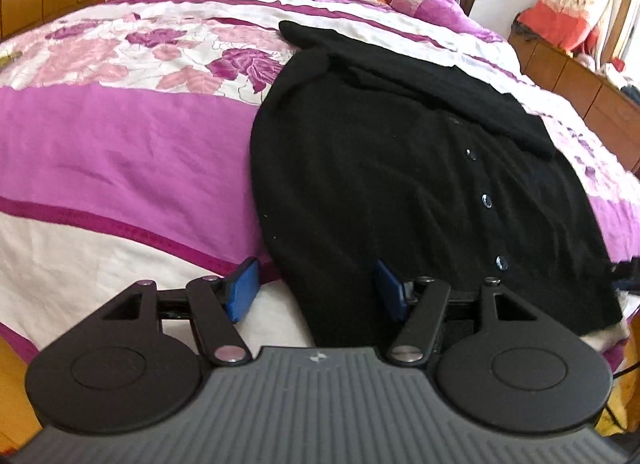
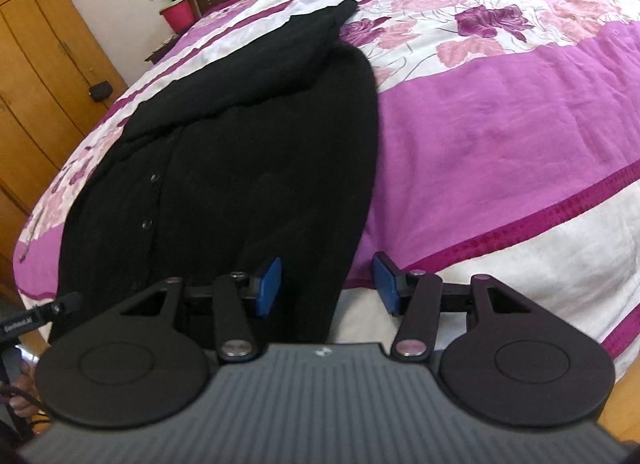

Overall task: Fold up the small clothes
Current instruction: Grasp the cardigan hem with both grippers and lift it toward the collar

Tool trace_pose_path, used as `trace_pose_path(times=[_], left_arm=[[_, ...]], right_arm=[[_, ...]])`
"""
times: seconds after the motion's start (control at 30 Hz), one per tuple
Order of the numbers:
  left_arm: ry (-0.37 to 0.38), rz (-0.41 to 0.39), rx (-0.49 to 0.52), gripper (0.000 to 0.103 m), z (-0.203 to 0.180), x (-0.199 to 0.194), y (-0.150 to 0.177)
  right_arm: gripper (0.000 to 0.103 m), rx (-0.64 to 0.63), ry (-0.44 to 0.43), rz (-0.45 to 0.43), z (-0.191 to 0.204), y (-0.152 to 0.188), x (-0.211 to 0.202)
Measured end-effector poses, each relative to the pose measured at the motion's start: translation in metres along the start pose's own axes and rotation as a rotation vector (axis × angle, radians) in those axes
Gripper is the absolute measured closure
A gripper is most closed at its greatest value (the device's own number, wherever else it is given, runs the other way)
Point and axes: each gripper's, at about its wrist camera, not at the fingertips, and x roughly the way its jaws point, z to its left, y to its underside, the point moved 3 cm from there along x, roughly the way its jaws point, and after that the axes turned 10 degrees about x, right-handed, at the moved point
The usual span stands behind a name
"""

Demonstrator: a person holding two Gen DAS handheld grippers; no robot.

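My left tool [image 1: 316, 290] gapes wide with nothing held, straddling the hem edge of the black knitted button-front cardigan [image 1: 400, 168] lying centre-right of the frame on the purple-and-white floral bed quilt [image 1: 120, 136]. My right tool [image 2: 326, 284] is equally wide apart and empty at the cardigan's [image 2: 240, 152] lower hem, centre-left.
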Motion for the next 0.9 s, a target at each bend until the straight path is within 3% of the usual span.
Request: trace_pose_path(times=[0.27, 0.5, 0.63, 0.9], left_arm=[[0.02, 0.027, -0.011, 0.035, 0.001, 0.018, -0.012], [0.044, 0.008, 0.027, 0.035, -0.007, 0.015, -0.009], [0.061, 0.006, 0.001, 0.035, -0.004, 0.016, -0.008], [0.022, 0.017, 0.053, 0.035, -0.016, 0.021, -0.011]], right_arm=[[0.05, 0.095, -0.09, 0.035, 0.008, -0.001, 0.009], [0.05, 0.089, -0.086, 0.063, 0.012, 0.001, 0.023], [0.05, 0.083, -0.104, 0.087, 0.011, 0.004, 0.021], [0.05, 0.04, -0.101, 0.076, 0.015, 0.01, 0.025]])
